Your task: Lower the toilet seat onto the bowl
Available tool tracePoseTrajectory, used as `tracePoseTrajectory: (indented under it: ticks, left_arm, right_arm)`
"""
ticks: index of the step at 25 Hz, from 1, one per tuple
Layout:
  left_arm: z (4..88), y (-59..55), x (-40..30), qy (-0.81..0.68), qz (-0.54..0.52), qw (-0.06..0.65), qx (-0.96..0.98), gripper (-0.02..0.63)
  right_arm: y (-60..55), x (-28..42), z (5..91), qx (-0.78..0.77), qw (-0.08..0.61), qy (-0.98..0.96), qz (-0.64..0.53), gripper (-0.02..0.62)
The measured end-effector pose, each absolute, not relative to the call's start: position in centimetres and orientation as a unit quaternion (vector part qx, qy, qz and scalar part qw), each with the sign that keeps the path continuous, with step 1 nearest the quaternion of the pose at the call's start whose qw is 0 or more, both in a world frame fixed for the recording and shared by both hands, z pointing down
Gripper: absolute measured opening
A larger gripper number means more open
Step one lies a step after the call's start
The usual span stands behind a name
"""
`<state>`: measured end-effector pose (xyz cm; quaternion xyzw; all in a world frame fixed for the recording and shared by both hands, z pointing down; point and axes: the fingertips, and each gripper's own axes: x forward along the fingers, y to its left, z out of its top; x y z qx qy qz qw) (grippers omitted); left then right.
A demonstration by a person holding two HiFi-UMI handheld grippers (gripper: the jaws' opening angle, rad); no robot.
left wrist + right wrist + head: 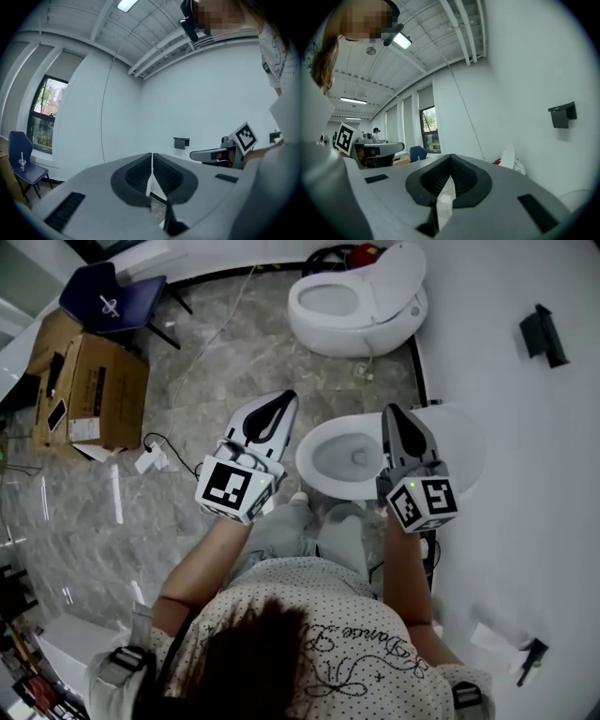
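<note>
The left hand-held gripper [281,401] and right hand-held gripper [392,413] are clenched empty above the bowl [314,454]; the seemingly upright seat [464,442] needs slow, guided lowering.

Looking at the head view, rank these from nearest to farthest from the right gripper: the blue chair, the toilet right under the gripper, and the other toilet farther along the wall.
1. near toilet: directly beneath the right gripper.
2. far toilet: ahead, along the same white wall.
3. blue chair: far off in the upper left corner.
</note>
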<state>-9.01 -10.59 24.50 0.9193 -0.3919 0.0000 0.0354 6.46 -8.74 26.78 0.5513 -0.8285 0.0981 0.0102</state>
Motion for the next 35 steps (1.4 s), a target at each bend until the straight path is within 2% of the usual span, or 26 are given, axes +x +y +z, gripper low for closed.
tracePoseTrajectory:
  ticks: [8, 35]
  left_arm:
    - [22.3, -10.8, -5.7, -0.367, -0.009, 0.014, 0.930, 0.014]
    - [20.2, -9.7, -1.5, -0.324, -0.035, 0.005, 0.945, 0.014]
  right_arm:
    - [-7.0, 9.0, 22.4, 0.574, -0.024, -0.816, 0.066, 0.011]
    - [-2.7, 14.9, 17.4, 0.654, -0.029, -0.756, 0.010, 0.011]
